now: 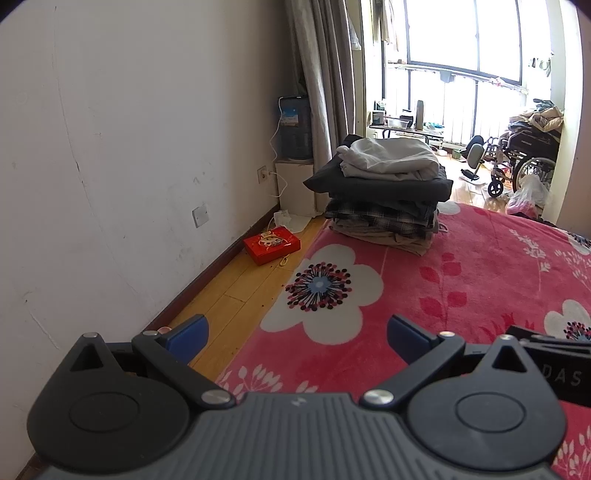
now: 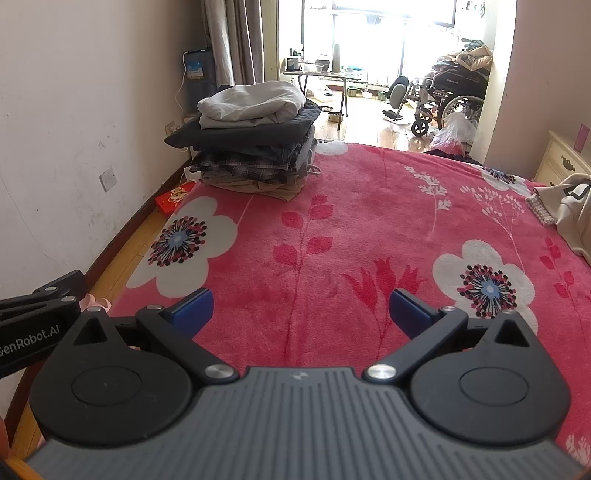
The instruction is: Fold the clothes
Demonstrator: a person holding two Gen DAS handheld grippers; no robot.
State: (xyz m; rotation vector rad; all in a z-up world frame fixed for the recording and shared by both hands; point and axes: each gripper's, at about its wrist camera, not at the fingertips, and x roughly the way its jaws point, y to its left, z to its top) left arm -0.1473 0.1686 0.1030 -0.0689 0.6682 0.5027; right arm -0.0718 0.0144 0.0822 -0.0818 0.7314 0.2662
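Right wrist view: a stack of folded clothes (image 2: 255, 136) is seen at the bed's (image 2: 369, 206) far left corner, while one unfolded garment (image 2: 569, 210) is left at the right edge. Both the right gripper (image 2: 301, 314) and left gripper (image 1: 297, 338) are held wide apart, empty.

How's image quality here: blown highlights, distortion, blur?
Left wrist view: window blown out white, wall and skirting bow from fisheye, dark corners. Right wrist view: same window glare, bed cover and stack of folded clothes evenly lit and sharp.
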